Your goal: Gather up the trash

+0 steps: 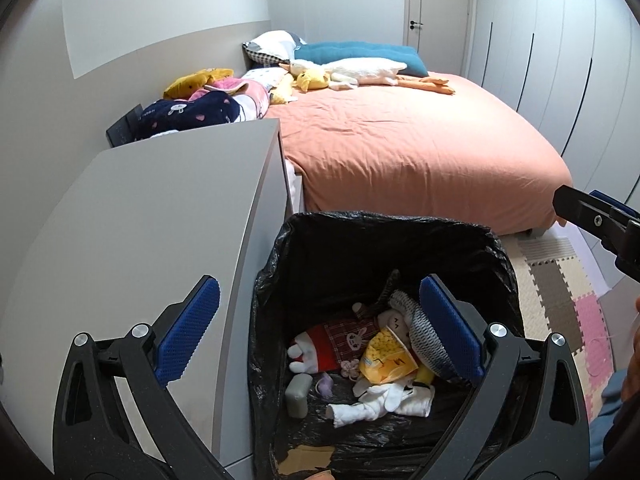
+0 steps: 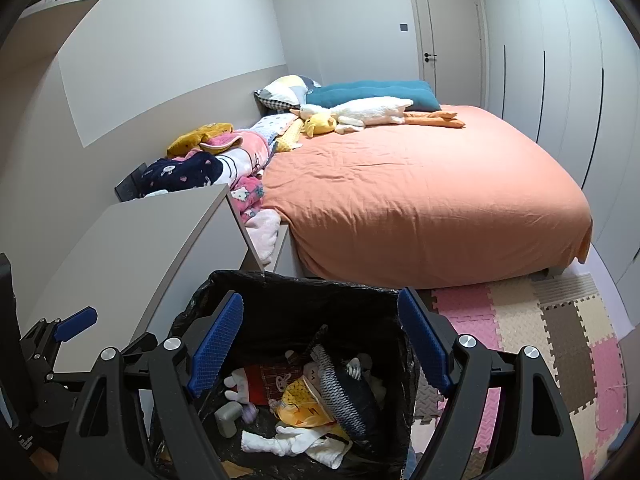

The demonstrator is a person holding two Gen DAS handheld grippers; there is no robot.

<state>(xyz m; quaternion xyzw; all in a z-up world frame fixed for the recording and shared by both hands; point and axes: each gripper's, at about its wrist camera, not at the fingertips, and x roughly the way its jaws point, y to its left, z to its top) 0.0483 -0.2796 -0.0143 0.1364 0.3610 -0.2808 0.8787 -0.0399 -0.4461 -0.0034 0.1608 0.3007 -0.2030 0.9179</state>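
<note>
A bin lined with a black bag [image 1: 360, 236] [image 2: 280, 284] stands on the floor between a grey cabinet and the bed. Inside lie a yellow wrapper [image 1: 386, 354] [image 2: 300, 400], a red plaid plush rabbit [image 1: 340, 338] [image 2: 272, 380], a grey striped cloth [image 1: 420, 336] [image 2: 340, 380], white cloth [image 1: 384, 402] [image 2: 296, 446] and a small grey block [image 1: 298, 394] [image 2: 228, 416]. My left gripper [image 1: 320, 332] hangs over the bin's left rim, open, nothing between its blue pads. My right gripper [image 2: 320, 348] hovers above the bin, open and empty. Each gripper shows at the edge of the other's view.
A grey cabinet [image 1: 160, 208] [image 2: 140, 240] stands left of the bin. Behind is a bed with an orange cover [image 1: 420, 148] [image 2: 420, 200], plush toys and folded blankets. Coloured foam mats [image 1: 568, 296] [image 2: 540, 340] cover the floor to the right. A closed door [image 2: 448, 36] and wardrobes stand at the back.
</note>
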